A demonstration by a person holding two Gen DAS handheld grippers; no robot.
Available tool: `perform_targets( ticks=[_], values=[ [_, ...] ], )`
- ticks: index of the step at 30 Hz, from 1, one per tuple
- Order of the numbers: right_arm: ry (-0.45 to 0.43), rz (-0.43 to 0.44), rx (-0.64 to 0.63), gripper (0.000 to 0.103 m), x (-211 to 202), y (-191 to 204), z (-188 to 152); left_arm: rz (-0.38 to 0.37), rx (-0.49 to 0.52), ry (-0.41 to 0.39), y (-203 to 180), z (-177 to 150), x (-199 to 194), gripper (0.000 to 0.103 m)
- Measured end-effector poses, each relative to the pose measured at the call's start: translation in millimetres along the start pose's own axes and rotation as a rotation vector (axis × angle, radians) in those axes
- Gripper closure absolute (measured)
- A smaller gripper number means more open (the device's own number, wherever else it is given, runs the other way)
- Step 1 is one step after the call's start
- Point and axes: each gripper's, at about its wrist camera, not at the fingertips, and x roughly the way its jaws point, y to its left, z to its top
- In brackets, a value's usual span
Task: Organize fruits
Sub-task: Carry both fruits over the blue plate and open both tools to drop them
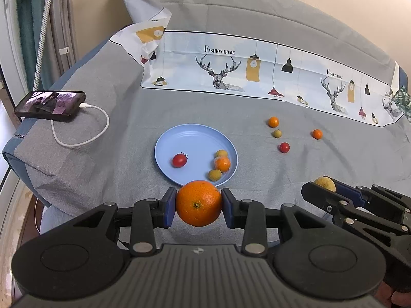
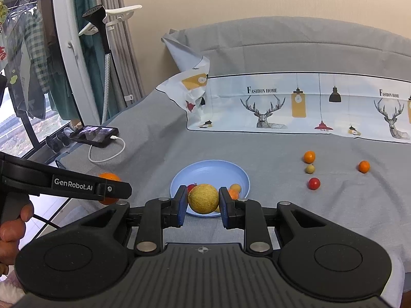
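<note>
Fruits are split: the left gripper [image 1: 198, 207] clamps a big orange [image 1: 198, 203], the right gripper [image 2: 203, 202] clamps a yellow fruit [image 2: 203, 198] (both above the bed), near the blue plate [image 1: 179, 138] holding five pieces.

Ahead of me a grey bed [image 2: 257, 154] meets a beige wall [image 2: 231, 0]; daylight comes through the window [image 2: 23, 118] and grey curtains [image 2: 128, 51] at left.

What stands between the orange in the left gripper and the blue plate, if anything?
Nothing visible does. The left gripper holds the orange just short of the near rim of the blue plate, with only grey sheet between. The plate's near-right part already holds three small fruits; its middle and far left are free.
</note>
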Motion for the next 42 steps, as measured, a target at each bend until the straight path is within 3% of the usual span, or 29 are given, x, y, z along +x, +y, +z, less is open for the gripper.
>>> perform_targets(
  ticks=[28,42],
  values=[
    [0.079,-0.003,-0.020,0.076,34.1,1.0,0.7,0.015,-0.025,0.057,15.7,10.9,32.3,0.062],
    [0.136,-0.005,-0.030,0.076,96.3,-10.0,7.9,0.066,-0.046,0.120,36.1,44.4,87.9,0.062]
  ],
)
